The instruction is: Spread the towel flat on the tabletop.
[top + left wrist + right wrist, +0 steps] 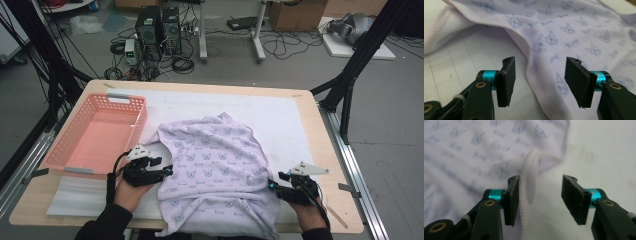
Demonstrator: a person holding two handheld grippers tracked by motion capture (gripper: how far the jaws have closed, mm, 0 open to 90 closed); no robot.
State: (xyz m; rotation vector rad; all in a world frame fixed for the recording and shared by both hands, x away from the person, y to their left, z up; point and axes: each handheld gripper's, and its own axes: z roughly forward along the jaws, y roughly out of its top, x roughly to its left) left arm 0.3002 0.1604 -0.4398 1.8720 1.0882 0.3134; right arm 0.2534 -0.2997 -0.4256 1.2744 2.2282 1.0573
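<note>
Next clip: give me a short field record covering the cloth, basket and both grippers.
cloth: pale printed garment spread on the white mat
basket: pink, left of the garment
left gripper: open, garment edge between the jaws, unpressed
right gripper: open, ribbed hem against one jaw

Looks like a lab or test room. Two computer towers are parked on the floor among tangled cables, and cardboard boxes are stacked behind a black-framed wooden table.
</note>
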